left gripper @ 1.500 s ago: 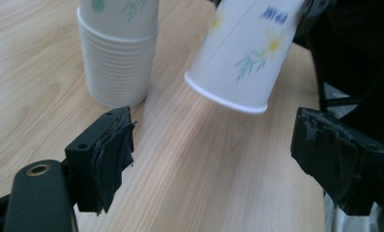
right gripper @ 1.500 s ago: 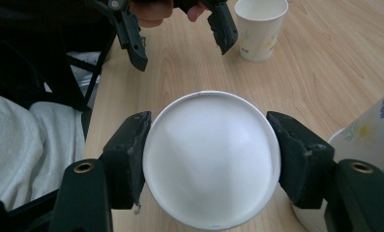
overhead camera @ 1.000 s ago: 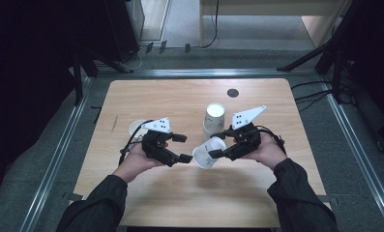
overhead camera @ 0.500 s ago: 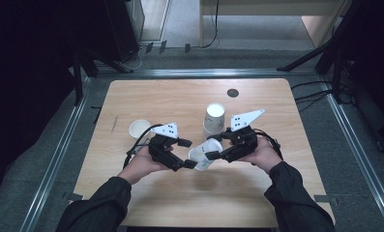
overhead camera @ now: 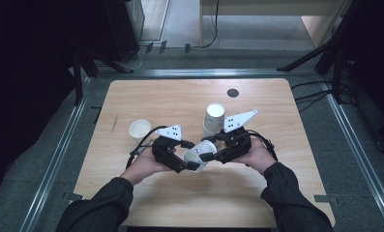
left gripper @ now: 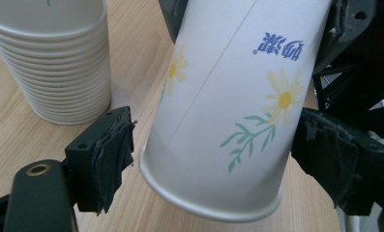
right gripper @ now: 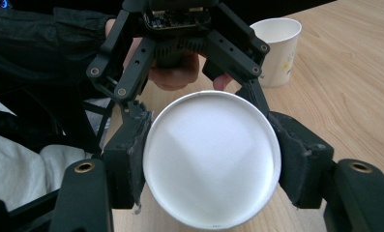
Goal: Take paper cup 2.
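right claw (overhead camera: 206,155) pinches paper cup (overhead camera: 198,153) sideways, prob a handover, left claw (overhead camera: 187,155) wide round it at 9 o'clock.

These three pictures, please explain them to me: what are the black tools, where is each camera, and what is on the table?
A person sits at a wooden table and holds a hand tool with a two-jaw claw in each hand. The high view looks down from above. The other two cameras ride on the tools and look along their jaws.

The right claw grips a flowered paper cup by its closed bottom end. The left claw is open, with its jaws on either side of the cup's rim end, one side showing a gap.

On the table stand a stack of cups and one single cup.
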Tool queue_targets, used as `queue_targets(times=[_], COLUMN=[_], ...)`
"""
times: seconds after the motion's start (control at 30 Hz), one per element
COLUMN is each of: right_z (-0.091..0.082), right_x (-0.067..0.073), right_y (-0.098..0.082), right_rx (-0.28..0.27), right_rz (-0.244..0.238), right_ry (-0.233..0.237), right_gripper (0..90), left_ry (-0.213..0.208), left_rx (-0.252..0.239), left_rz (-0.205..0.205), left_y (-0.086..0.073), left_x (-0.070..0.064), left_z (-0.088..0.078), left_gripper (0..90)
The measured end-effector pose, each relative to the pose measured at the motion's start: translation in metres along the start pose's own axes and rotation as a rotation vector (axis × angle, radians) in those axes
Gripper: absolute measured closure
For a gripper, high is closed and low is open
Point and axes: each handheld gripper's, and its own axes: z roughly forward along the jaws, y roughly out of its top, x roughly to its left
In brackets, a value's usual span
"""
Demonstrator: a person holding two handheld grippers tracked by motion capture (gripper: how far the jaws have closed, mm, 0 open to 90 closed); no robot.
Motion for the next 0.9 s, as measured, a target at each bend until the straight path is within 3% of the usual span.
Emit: queue_targets(times=[0.9], right_z=[0.0022], right_x=[-0.0015], right_y=[0.0014], right_rx=[-0.014], right_rz=[0.027], right_ry=[0.003], right_gripper=[35.7], left_ry=[0.03], left_rx=[0.002], left_rz=[0.038], left_y=[-0.0046], left_x=[-0.0025], left_z=[0.0032], left_gripper=[22.5])
